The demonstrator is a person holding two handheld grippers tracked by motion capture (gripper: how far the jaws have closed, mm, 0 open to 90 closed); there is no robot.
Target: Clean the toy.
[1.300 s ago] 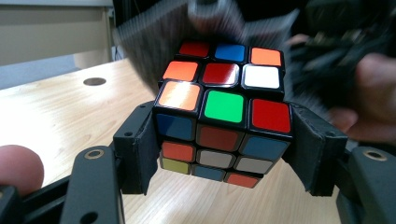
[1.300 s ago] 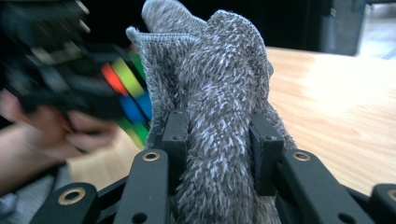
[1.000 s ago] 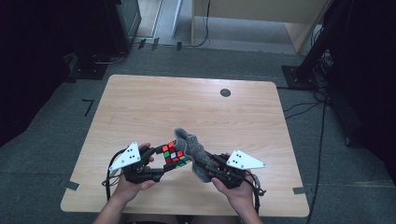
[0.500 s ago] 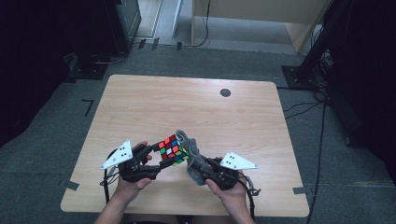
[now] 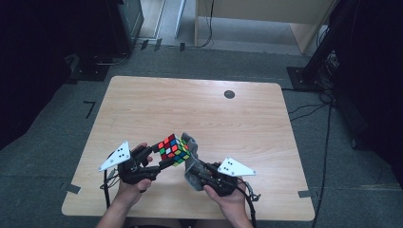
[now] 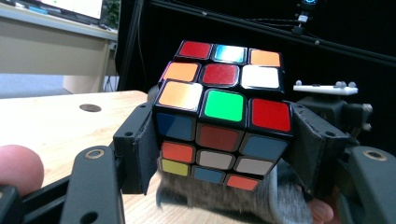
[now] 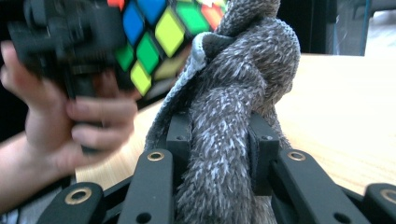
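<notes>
Puzzle cube point(image 5: 173, 149), multicoloured, three-by-three, held clear of the wooden table point(image 5: 237, 123) near its front edge, clamped between the jaws of the left gripper point(image 5: 159, 154); in the left gripper view the cube point(image 6: 222, 114) sits tilted, one corner uppermost, with a black jaw pressing on each of two opposite sides. Cloth point(image 5: 191, 159), grey, fuzzy knit, bunched into a thick roll and pinched between the jaws of the right gripper point(image 5: 195, 173), which are drawn close on it; in the right gripper view the cloth point(image 7: 233, 116) rises from the jaws and folds over at its top, just beside the cube point(image 7: 159, 37). Contact between cloth and cube appears likely at the cube's right side in the high view, though the exact touching face cannot be told. Step in hand, by judgement: wiping the cube with the cloth, the left gripper point(image 6: 222, 154) presenting it and the right gripper point(image 7: 219, 140) bringing the cloth to it. Next move calls for firm grip on both items, the cloth drawn across an exposed face, and the cube turned to offer unwiped faces without slipping from the jaws. Round dark spot point(image 5: 229, 94) on far tabletop, well apart.
</notes>
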